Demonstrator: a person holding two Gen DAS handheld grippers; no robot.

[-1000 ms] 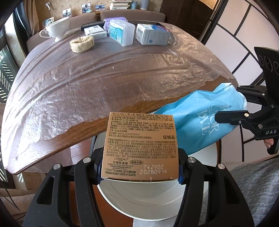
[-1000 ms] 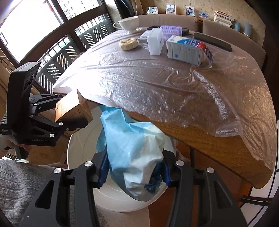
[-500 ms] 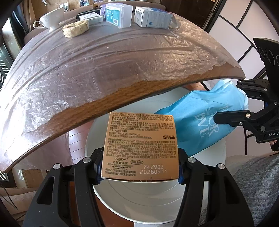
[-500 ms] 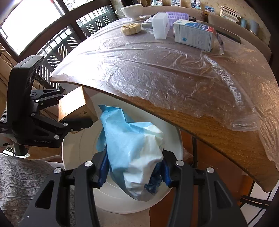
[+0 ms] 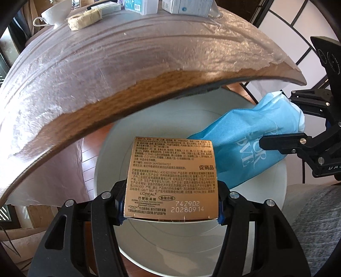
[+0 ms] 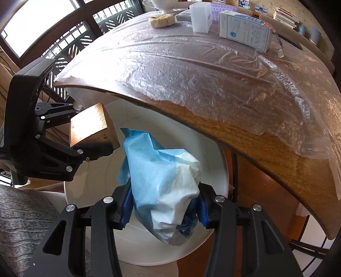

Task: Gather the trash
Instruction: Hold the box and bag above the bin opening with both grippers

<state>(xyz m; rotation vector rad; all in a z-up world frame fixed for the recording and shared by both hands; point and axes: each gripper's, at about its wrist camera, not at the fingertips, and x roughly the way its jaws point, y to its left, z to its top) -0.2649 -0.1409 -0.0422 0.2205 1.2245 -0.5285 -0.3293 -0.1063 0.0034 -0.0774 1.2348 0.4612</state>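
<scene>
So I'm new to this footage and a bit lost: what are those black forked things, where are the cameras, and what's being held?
They are hand-held tongs, one in each of a person's hands, each with a camera looking along its fingers. In the left view, the left tongs clamp a gold carton. In the right view, the right tongs clamp a crumpled blue bag. Both hang over a white bin under the edge of a plastic-covered table, which carries a cup and small boxes.

White bin [image 5: 275, 191] mouth open below w/ room inside; table's near edge [image 5: 127, 100] overhangs its far rim, blocking that side. Far edge crowded: boxes, cup.
</scene>
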